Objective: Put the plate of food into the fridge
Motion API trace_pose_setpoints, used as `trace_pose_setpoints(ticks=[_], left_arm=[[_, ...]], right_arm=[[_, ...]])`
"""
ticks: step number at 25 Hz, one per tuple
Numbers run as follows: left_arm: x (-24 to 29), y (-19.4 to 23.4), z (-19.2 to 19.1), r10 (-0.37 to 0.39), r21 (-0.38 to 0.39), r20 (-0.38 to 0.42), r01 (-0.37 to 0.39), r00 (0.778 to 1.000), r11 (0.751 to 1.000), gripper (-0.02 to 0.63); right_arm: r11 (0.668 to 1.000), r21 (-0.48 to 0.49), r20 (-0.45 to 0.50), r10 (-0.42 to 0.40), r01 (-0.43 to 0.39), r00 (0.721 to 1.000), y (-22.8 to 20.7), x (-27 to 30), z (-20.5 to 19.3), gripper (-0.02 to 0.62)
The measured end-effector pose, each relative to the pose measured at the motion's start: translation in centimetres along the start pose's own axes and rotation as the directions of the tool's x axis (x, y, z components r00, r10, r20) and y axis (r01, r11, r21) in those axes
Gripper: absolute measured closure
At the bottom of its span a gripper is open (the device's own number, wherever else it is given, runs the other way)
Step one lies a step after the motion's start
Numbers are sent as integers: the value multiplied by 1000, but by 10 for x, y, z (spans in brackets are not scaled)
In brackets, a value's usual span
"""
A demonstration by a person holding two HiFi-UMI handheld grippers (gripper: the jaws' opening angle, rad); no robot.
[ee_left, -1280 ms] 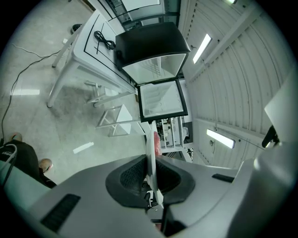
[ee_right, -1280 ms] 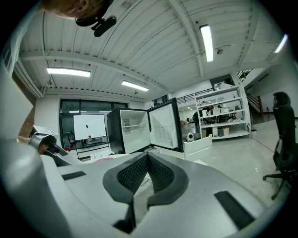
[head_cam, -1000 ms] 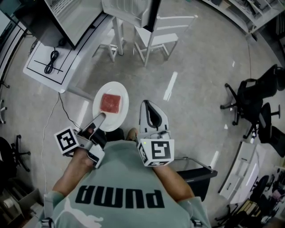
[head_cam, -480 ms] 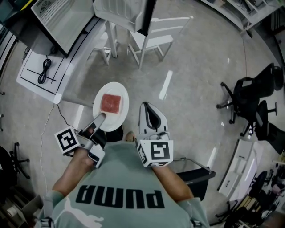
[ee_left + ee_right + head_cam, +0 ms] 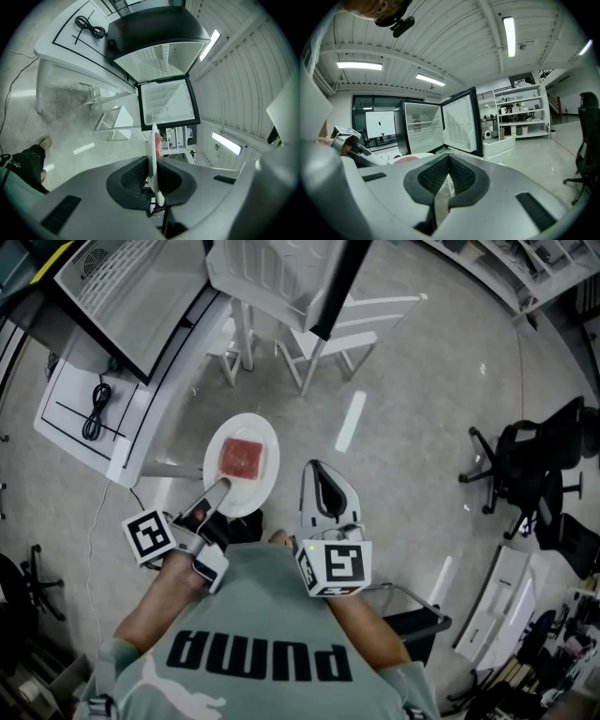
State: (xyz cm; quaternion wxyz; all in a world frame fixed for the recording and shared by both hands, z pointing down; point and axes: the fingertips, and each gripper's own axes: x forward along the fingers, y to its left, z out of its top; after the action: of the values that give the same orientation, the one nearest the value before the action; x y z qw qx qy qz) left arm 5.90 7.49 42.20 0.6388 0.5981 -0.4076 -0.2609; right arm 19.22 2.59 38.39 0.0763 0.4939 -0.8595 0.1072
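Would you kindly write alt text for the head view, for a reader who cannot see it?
Seen from above, a person holds a white plate with a red slab of food, its rim clamped in the left gripper, before an open fridge at the top of the frame. The right gripper is beside it, shut and empty.

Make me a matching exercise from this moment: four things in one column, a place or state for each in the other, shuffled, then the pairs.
Things:
1. plate
2. fridge door
3. right gripper
4. black cable

Places or states:
A. lies on the white table
B. jaws together, nothing between them
C. stands open
D. clamped at its rim by the left gripper

Pairs: 1-D, 2-C, 3-B, 4-A
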Motion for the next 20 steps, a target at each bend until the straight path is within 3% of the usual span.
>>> trace_pose_setpoints(ticks=[9,20], left_arm=[[31,5,70,-23,-13,12,23,1000,1000,575],[46,-4,126,-45,22,13,44,999,999,575]], right_arm=[[998,-61,-26,-10,8,1000,8,65,20,591],[997,-74,-5,-3,2,1000,22,118,44,591]])
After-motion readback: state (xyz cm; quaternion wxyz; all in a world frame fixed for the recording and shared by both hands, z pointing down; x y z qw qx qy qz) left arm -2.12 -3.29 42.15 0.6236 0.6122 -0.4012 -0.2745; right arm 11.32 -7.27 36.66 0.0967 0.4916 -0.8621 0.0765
